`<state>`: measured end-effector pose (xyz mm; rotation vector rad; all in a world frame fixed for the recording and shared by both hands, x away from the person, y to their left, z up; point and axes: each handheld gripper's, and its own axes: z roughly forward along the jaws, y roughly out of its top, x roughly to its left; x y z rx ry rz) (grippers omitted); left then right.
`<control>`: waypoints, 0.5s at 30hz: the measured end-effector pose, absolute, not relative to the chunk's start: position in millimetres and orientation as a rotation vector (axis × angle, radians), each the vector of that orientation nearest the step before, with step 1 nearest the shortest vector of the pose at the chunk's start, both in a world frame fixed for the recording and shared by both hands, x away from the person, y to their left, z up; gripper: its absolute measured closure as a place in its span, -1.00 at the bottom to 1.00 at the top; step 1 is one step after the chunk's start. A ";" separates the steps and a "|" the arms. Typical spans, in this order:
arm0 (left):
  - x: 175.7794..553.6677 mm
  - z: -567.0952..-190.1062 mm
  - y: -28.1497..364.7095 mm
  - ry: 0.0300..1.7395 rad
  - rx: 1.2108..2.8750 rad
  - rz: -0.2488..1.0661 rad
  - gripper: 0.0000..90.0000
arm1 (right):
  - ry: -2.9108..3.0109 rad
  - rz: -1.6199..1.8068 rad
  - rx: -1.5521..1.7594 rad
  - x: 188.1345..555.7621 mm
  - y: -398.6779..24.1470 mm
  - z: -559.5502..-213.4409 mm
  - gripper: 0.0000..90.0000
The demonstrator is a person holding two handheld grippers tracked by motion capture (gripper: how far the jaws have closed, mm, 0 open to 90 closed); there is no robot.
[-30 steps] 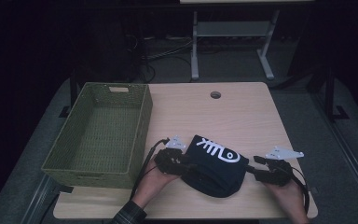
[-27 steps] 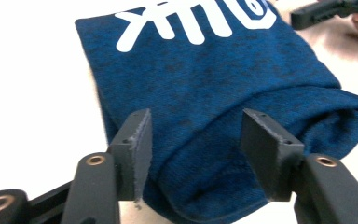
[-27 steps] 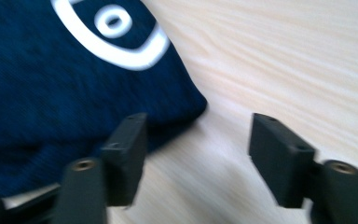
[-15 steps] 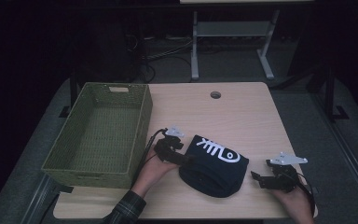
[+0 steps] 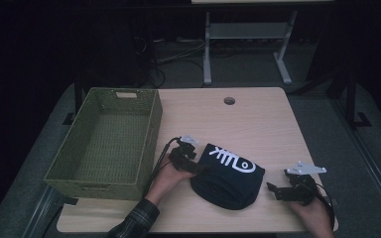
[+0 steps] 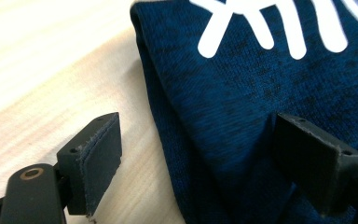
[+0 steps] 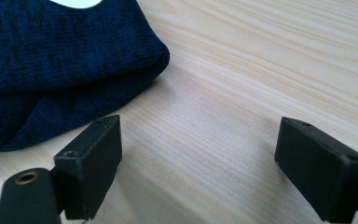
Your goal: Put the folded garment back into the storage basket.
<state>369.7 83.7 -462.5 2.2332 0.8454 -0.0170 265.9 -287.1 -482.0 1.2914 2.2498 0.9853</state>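
Nearest the person's edge of the table point(image 5: 258, 114), the right gripper point(image 5: 273, 190) sits just off the right end of the folded navy garment point(image 5: 228, 181). Its jaws have just been opening and now stand wide apart with only bare wood between them; in the right gripper view the garment's rounded corner point(image 7: 65, 70) lies ahead and to the left of the near finger point(image 7: 93, 163), close but not touching.

At the garment's left end, the left gripper point(image 5: 198, 169) is right up against the cloth. Its jaws have also just been opening and are spread wide, one finger point(image 6: 98, 158) over the wood, the other point(image 6: 314, 158) over the fabric, so the folded edge point(image 6: 168, 116) runs between them unpinched.

The garment's long axis runs roughly from one gripper to the other, white print point(image 5: 230, 161) facing up. The left hand looks nearer to a grip.

Beyond the garment's left end stands the green woven basket point(image 5: 151, 134), with nothing in it.
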 end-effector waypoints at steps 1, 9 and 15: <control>369.6 -462.8 83.3 0.841 2.237 -0.015 -0.64 | 2.250 0.985 1.291 265.9 -287.1 -482.0 -0.68; 367.4 -462.4 80.5 0.795 2.279 -0.006 -0.55 | 2.250 0.985 1.291 266.0 -287.1 -482.1 -0.68; 362.4 -461.3 77.6 0.743 2.291 -0.036 -0.06 | 2.253 0.986 1.287 266.3 -287.1 -482.1 -0.68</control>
